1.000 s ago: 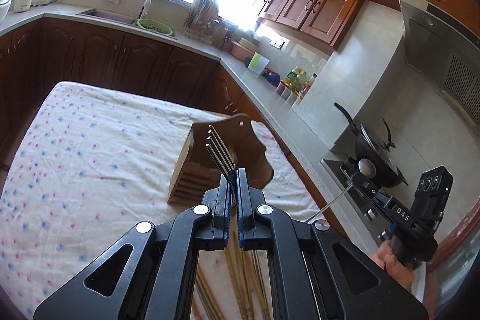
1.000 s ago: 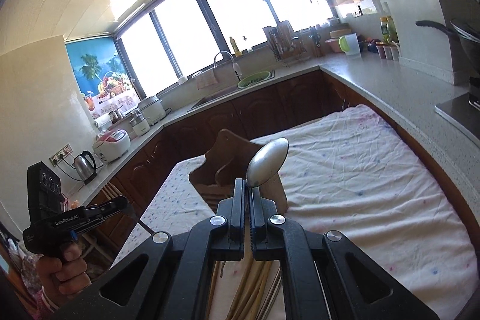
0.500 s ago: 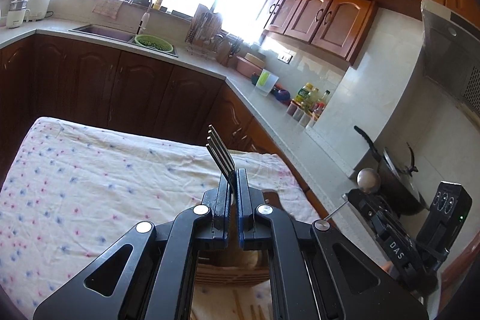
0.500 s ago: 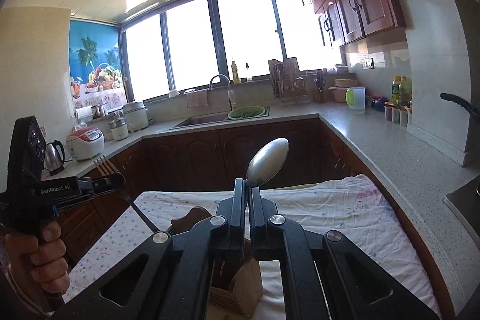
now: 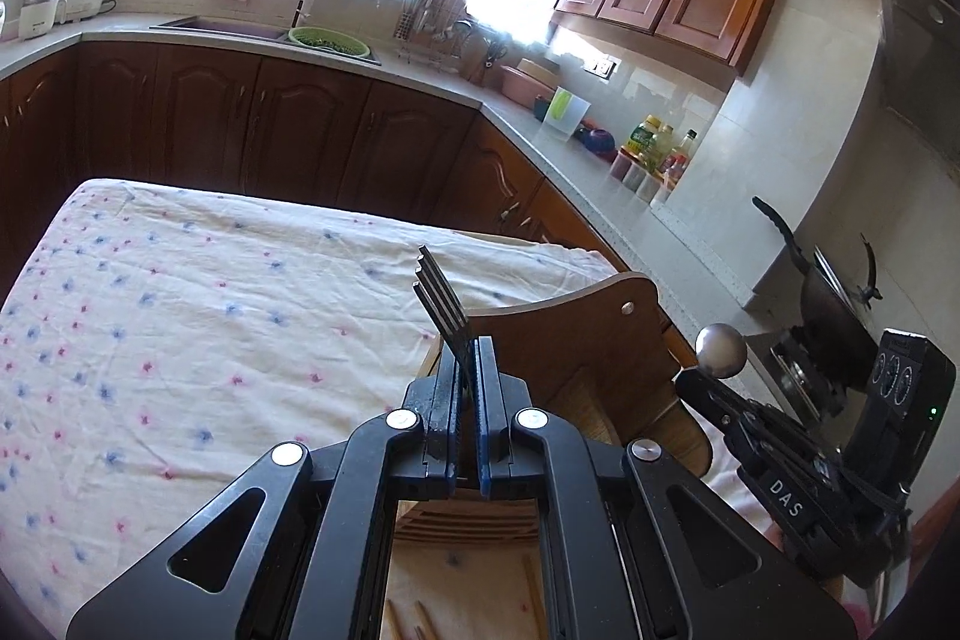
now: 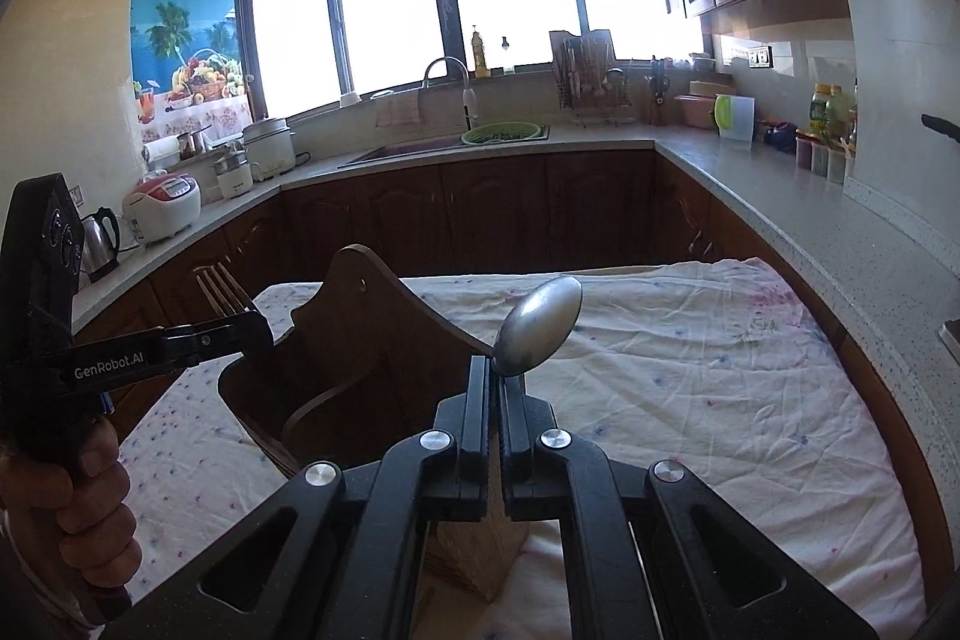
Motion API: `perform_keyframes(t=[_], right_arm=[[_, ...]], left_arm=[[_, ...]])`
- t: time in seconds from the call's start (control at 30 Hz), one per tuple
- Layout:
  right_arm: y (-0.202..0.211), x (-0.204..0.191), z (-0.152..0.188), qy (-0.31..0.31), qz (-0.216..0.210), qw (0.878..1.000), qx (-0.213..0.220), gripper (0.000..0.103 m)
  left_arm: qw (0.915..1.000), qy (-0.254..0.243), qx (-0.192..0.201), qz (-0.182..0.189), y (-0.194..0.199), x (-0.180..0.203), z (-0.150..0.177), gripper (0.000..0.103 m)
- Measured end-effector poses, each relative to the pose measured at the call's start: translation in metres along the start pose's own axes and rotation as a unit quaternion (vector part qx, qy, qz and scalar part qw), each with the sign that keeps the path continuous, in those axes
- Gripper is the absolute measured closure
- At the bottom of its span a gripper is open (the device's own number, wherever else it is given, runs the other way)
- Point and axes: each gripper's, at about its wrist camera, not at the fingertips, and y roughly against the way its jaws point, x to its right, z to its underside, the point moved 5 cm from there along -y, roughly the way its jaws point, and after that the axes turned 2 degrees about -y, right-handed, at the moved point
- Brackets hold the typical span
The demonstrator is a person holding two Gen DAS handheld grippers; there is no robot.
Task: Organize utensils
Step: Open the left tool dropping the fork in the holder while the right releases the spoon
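My left gripper [image 5: 463, 358] is shut on a metal fork [image 5: 441, 298], tines up. It hangs just above the near left side of a wooden utensil holder [image 5: 576, 334]. My right gripper [image 6: 495, 370] is shut on a metal spoon [image 6: 540, 325], bowl up, above the holder's right side [image 6: 360, 340]. Each gripper shows in the other view: the right one with the spoon [image 5: 720, 346], the left one with the fork [image 6: 219, 295]. Several wooden chopsticks [image 5: 420, 619] lie on the cloth under my left gripper.
The holder stands on a table under a white flowered cloth [image 5: 180, 316]. Dark cabinets and a grey counter [image 6: 780, 202] wrap around it. A wok [image 5: 834, 304] sits on the stove at right. A sink with a green colander [image 6: 504, 133] is at the back.
Both grippers have come closer over the holder and tilted back down a little. The holder now rises between them, close under the fork and spoon. Both grips are unchanged.
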Motion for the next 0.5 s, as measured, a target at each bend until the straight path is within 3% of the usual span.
perform_keyframes(t=[0.33,0.43,0.47,0.5], right_arm=[[0.001,0.006,-0.003,-0.026,-0.012,1.0,-0.004,0.097],[0.006,0.012,-0.005,-0.04,-0.013,0.999,-0.002,0.089],[0.009,0.014,-0.006,-0.047,-0.014,0.999,0.001,0.074],[0.014,0.017,-0.008,-0.054,-0.017,0.998,0.007,0.065]], left_arm=[[0.9999,0.009,-0.009,-0.005,-0.001,0.003,-0.01,0.099],[0.9999,0.012,-0.006,-0.007,0.007,0.004,-0.012,0.079],[0.9999,0.011,0.001,-0.01,0.012,0.004,-0.014,0.069],[0.9999,0.009,0.006,-0.013,0.017,0.005,-0.015,0.062]])
